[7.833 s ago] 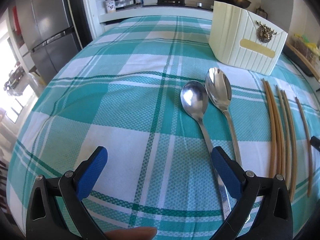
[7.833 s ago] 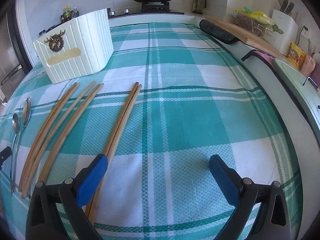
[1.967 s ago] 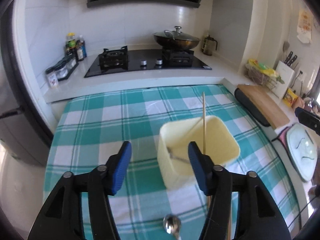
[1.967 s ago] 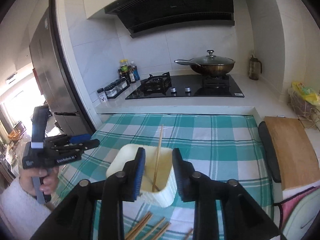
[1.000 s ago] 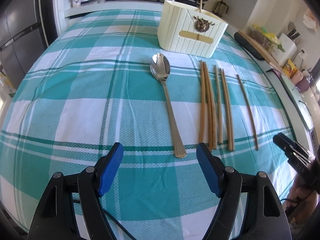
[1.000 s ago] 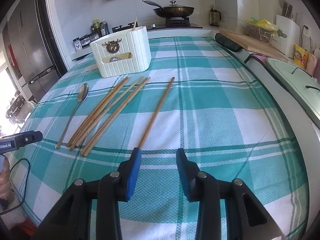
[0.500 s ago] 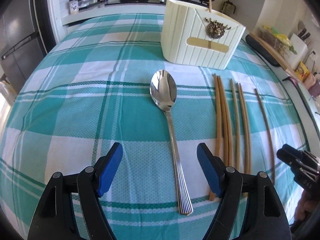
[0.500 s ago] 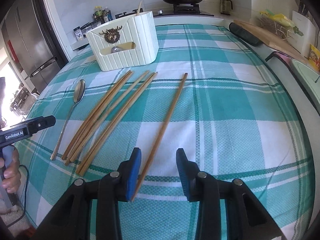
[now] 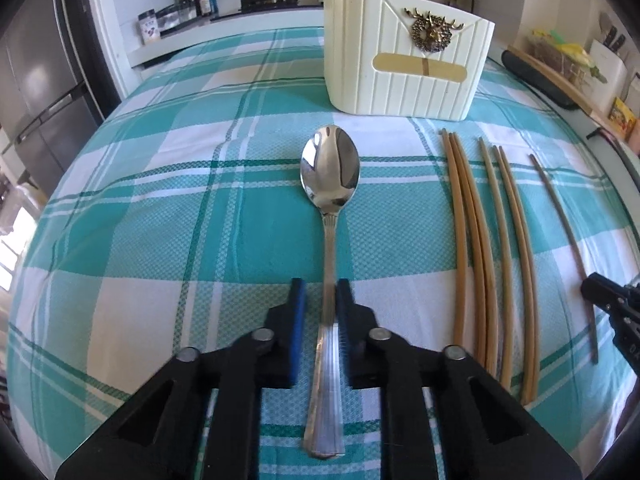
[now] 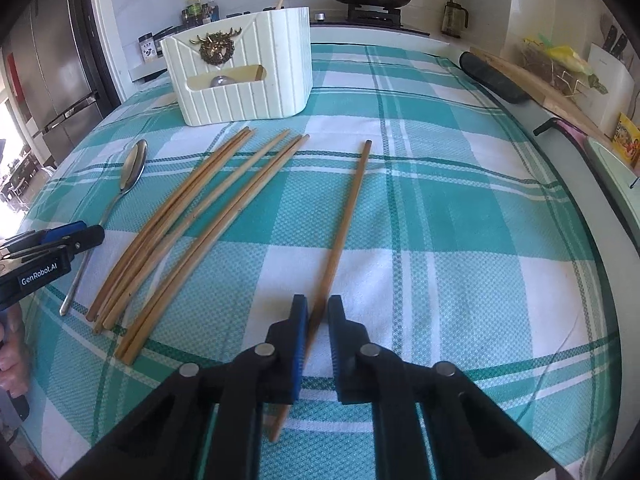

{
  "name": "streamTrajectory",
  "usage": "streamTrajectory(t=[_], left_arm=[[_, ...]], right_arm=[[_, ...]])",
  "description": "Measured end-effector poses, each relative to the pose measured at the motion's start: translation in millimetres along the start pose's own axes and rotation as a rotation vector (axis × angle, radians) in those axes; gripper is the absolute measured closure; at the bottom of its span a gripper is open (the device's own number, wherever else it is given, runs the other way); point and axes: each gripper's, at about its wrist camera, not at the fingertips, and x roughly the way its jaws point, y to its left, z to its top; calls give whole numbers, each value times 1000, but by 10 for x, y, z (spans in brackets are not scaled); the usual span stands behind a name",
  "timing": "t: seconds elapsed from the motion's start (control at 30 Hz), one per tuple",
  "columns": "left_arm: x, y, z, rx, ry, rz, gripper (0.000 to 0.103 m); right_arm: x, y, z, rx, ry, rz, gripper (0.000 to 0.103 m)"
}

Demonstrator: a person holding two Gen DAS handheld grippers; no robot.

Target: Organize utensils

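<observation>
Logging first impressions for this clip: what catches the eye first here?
Both grippers have just closed: the left gripper on the spoon handle, the right gripper on the lone chopstick. Behind stands the cream utensil holder, five more chopsticks lying between.

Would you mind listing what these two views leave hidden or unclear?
- Holder contents: left wrist view shows only a stick tip; the wall hides the rest.
- Single chopstick: right wrist view, near end under the right gripper.
- Spice jar labels: too small.
</observation>
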Motion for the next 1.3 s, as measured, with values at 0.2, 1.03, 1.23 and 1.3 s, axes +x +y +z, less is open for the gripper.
streamTrajectory(t=[0.2,1.03,1.23,1.3], left_arm=[[-85,255,-99,-84,9,22,97],[-59,698,-288,-72,34,45,0],[-73,687,-312,-77,22,42,0],[-72,689,-311,-65,27,34,0]], right_arm=[[-82,-152,-94,16,1,-61,97],[-110,-687,-264,51,-30,-78,36],[-103,-690,-258,50,-33,-80,32],[-101,-692,-258,52,-34,-80,32]])
